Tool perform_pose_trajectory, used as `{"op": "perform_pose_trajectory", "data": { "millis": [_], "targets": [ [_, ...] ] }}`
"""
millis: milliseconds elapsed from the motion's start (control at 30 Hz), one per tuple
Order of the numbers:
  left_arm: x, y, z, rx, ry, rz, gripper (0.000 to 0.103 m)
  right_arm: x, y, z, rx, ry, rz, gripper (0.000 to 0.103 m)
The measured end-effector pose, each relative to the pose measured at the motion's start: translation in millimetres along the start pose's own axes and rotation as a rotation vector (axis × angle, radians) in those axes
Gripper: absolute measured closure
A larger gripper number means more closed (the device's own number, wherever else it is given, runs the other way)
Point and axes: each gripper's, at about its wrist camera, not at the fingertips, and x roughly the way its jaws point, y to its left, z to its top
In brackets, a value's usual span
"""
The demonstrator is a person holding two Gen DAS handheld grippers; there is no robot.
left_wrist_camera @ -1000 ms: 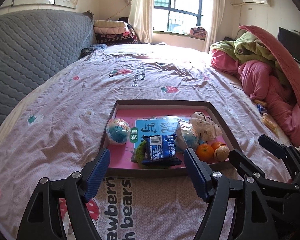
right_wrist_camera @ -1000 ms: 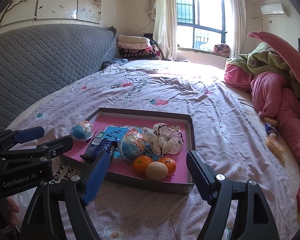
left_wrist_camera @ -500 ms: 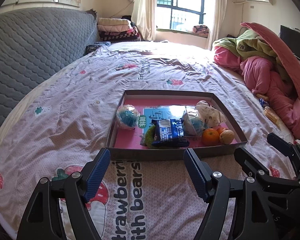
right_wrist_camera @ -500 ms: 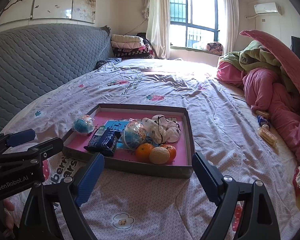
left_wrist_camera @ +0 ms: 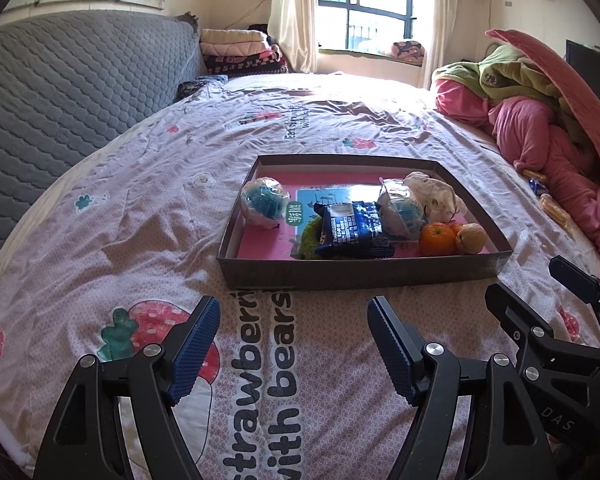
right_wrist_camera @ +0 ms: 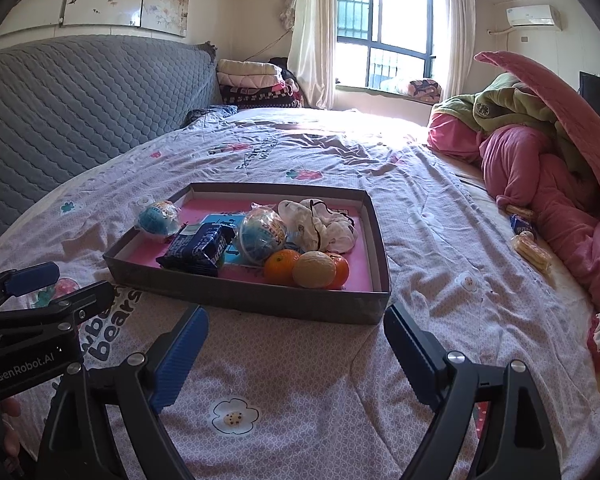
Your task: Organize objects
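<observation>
A dark tray with a pink floor [left_wrist_camera: 360,274] [right_wrist_camera: 260,302] lies on the bed. In it are a dark blue snack pack [left_wrist_camera: 354,230] [right_wrist_camera: 198,250], two wrapped blue balls [left_wrist_camera: 264,202] [right_wrist_camera: 262,234], two oranges [left_wrist_camera: 436,238] [right_wrist_camera: 282,266], a pale round fruit [right_wrist_camera: 314,269], a white cloth bundle [right_wrist_camera: 324,226], a blue card and something green under the pack. My left gripper [left_wrist_camera: 292,340] is open and empty, short of the tray's near wall. My right gripper [right_wrist_camera: 294,354] is open and empty, near the tray's right front corner.
The bed has a pink printed sheet [left_wrist_camera: 140,240]. A grey quilted headboard [left_wrist_camera: 60,92] runs along the left. Pink and green quilts [right_wrist_camera: 540,168] pile up at the right, with small snack packs [right_wrist_camera: 530,250] beside them. Folded blankets [right_wrist_camera: 252,80] lie by the window.
Both grippers have drawn back from the tray, which now sits farther ahead. Both stay open and empty. The tray's contents have not moved.
</observation>
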Motion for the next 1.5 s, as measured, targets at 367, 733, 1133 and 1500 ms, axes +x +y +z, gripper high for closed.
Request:
{"op": "perform_pose_trajectory", "data": {
  "millis": [367, 733, 1133, 1500],
  "targets": [
    [4.5, -2.4, -11.5, -0.001, -0.009, -0.012, 0.026, -5.1, 1.0, -8.4, 0.015, -0.045, 0.011, 0.014],
    [16.9, 1.8, -21.9, -0.007, 0.005, -0.044, 0.026, 7.1, -1.0, -25.8, 0.039, -0.008, 0.023, 0.014],
    [27.5, -0.5, -32.5, 0.005, 0.022, -0.047, 0.026, 19.8, -4.6, -35.1, 0.062, 0.037, 0.034, 0.014],
    [33.5, -1.3, -35.7, 0.000, 0.034, -0.068, 0.026, 22.7, -3.8, -39.2, 0.056, 0.048, 0.029, 0.014]
  ]
}}
